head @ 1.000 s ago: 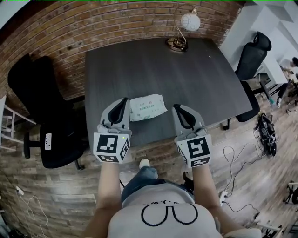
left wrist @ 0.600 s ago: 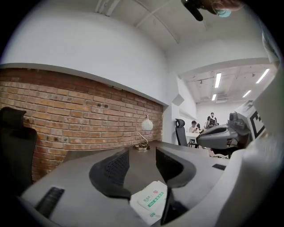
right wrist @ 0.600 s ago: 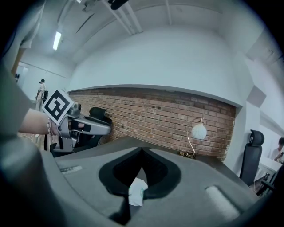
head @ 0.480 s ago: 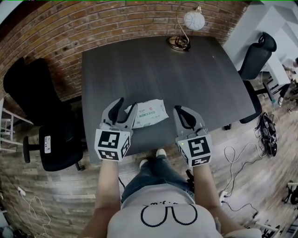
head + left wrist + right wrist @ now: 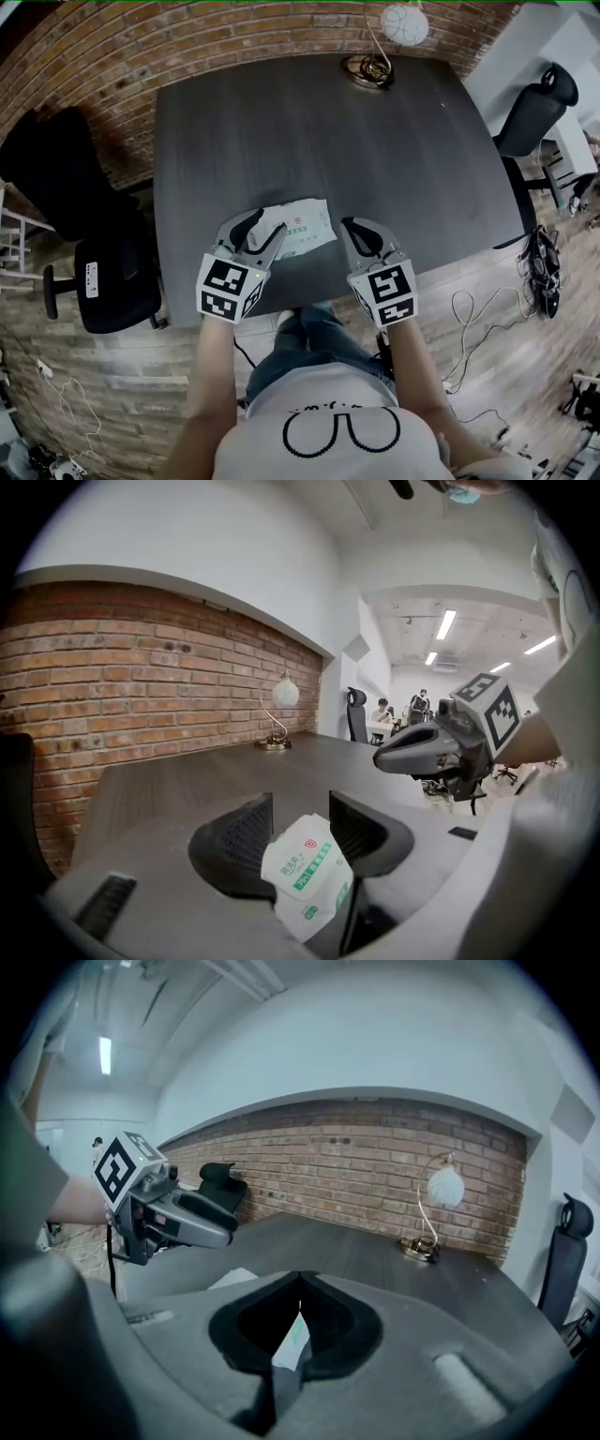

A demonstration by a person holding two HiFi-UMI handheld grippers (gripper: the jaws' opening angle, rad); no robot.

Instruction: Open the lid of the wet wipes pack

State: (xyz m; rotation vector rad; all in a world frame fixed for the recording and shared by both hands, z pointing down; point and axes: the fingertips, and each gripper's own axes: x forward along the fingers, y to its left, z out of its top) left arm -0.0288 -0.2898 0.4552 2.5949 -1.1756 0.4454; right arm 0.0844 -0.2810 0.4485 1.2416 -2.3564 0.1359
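The wet wipes pack (image 5: 302, 228), white with green print, lies flat near the front edge of the dark table (image 5: 328, 141). My left gripper (image 5: 267, 223) stands open with the pack's left end between its jaws. In the left gripper view the pack (image 5: 307, 874) shows in that gap with the lid down, and the pads (image 5: 239, 836) do not squeeze it. My right gripper (image 5: 350, 226) is shut with nothing in it, just right of the pack. Below its closed tips (image 5: 300, 1279) a sliver of the pack (image 5: 293, 1342) shows.
A lamp with a round white shade (image 5: 401, 22) and brass base (image 5: 367, 69) stands at the table's far edge. Black office chairs stand to the left (image 5: 94, 272) and right (image 5: 536, 111). A brick wall runs behind the table. Cables lie on the floor at the right (image 5: 469, 319).
Both grippers have come down and forward toward the pack. The left jaws have gone from shut to open, and the pack's left end now sits between them. The right jaws stayed shut.
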